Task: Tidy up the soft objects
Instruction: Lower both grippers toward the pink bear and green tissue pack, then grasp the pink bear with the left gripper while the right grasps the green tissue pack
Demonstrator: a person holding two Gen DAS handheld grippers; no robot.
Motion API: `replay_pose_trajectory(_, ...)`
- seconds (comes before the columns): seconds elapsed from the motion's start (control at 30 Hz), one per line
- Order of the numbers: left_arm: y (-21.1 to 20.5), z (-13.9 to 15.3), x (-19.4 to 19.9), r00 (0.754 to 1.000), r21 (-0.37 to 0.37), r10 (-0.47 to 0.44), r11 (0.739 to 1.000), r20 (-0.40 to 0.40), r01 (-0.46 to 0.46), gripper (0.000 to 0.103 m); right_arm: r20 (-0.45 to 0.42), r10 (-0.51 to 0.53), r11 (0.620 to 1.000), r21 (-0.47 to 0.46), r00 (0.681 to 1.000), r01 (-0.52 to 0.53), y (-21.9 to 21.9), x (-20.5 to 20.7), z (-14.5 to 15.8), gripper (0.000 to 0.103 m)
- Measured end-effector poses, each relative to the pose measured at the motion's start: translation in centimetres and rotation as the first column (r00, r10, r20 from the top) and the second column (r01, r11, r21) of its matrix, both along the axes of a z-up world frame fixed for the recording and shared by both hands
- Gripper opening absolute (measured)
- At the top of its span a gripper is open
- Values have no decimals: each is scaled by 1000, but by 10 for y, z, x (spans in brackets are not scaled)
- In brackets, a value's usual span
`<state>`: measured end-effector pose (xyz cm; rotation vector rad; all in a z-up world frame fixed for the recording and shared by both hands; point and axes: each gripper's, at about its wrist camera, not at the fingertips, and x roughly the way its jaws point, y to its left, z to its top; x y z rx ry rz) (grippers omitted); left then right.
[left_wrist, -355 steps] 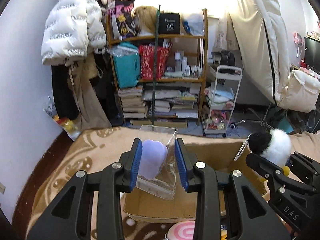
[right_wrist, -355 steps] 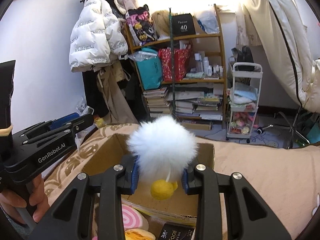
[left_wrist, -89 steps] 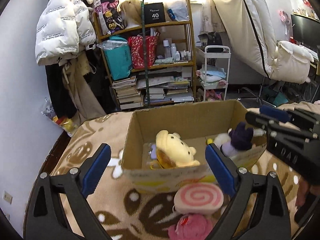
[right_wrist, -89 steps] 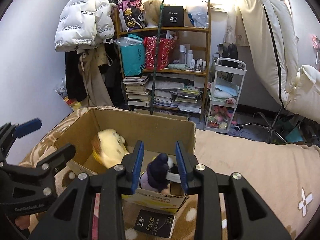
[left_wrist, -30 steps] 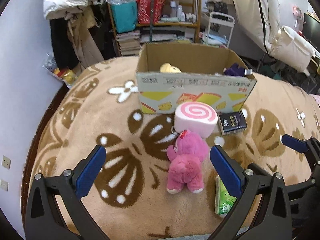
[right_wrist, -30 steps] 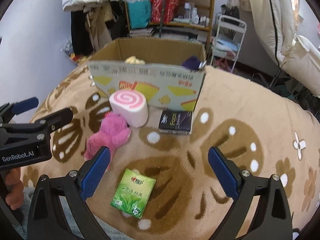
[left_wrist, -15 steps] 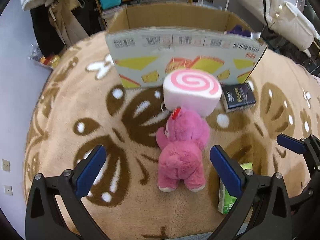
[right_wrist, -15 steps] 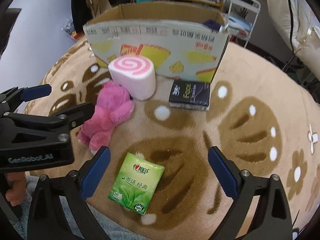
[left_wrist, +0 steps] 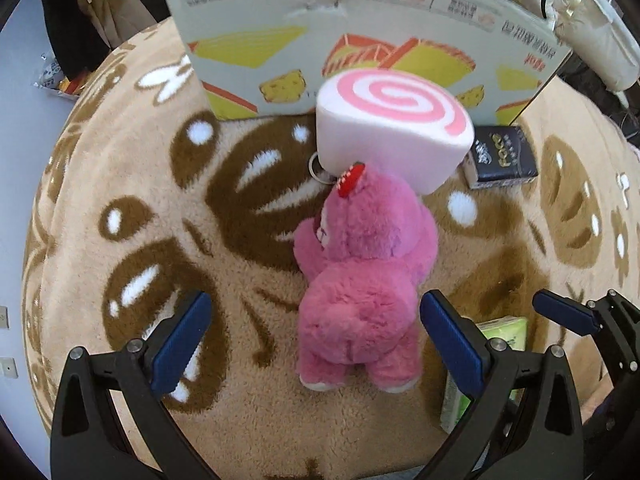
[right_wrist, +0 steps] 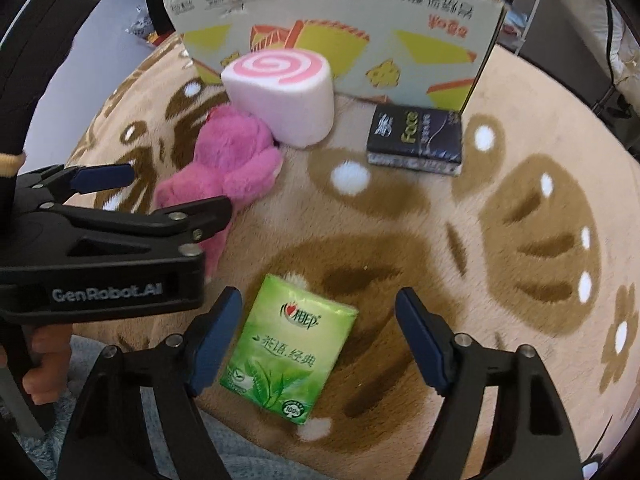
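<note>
Lying lengthwise, pink bear [left_wrist: 362,276] (head boxward)

Left gripper [right_wrist: 172,192] body: white lettering "GenRobot.AI". Dark tissue pack [right_wrist: 416,136]: "Face" in gold. Green tissue pack [right_wrist: 288,344]: round "100%" seal at lower corner; Chinese characters above, not transcribed. Cardboard box [right_wrist: 332,12]: inverted Chinese print, illegible.

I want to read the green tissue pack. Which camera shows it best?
The right wrist view. There the green tissue pack lies flat and whole on the blanket, its printed face up, between the open fingers of the right hand-held gripper. The left wrist view shows only a sliver, mostly hidden behind a finger of the left hand-held gripper.
</note>
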<state>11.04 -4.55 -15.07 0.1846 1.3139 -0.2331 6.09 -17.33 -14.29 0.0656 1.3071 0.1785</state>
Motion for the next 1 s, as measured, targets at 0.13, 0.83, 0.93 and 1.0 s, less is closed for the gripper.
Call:
replay_pose_trajectory(0.13, 0, -13, 2, 999, 6, -3, 1000, -39, 3, 98, -59, -15, 1000, 8, 998, 16, -2, 2, -12, 83)
replay_pose_trajectory(0.83, 2, 8, -17, 1000, -110, 2, 994, 22, 1, 46, 10, -146, 989, 9, 989, 146, -53, -9, 2, 62)
replay_pose_trajectory(0.93, 6, 16, -23, 999, -132, 19, 991, 31, -15, 45, 69, -139, 990, -11, 988, 140, -53, -13, 16, 62)
replay_pose_trajectory(1.0, 12, 24, -28, 998, -126, 28, 992, 56, -21, 45, 104, -135, 990, -27, 985, 139, -51, -15, 24, 61)
